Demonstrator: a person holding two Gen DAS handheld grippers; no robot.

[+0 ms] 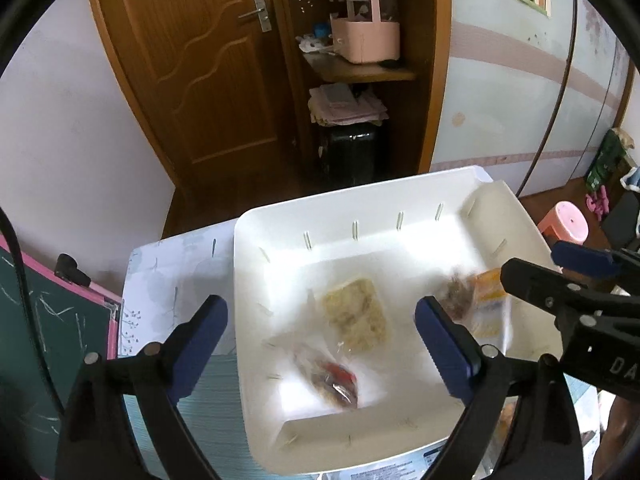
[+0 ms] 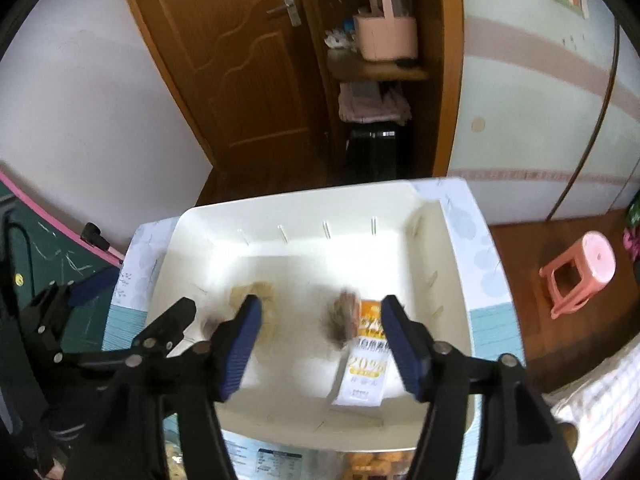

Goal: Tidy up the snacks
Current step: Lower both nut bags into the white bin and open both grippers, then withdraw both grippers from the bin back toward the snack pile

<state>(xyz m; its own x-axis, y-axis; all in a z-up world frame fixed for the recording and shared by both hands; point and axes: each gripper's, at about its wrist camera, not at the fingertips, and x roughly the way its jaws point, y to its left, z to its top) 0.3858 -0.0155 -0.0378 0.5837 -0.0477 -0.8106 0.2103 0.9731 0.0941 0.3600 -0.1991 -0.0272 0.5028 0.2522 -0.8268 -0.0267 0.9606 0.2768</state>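
A white slotted bin [image 1: 360,216] stands on the table with snack packets in it. A clear packet with a beige block [image 1: 356,316] lies in the middle, and a clear packet with red and brown contents [image 1: 334,382] lies nearer. My left gripper [image 1: 320,312] hangs above both, open and holding nothing. An orange-and-white packet [image 2: 366,364] with a blurred brown patch at its top leans near the bin's right side. My right gripper [image 2: 320,306] is open above it, pads clear of it. The beige packet [image 2: 262,294] shows behind the right gripper's left finger.
More snack packs [image 2: 376,462] lie at the table's near edge under the bin. A green chalkboard with a pink frame [image 1: 48,320] stands left. A pink stool [image 2: 580,276] is on the floor at right. A brown door [image 1: 208,60] and a shelf with a pink basket [image 1: 366,36] lie beyond.
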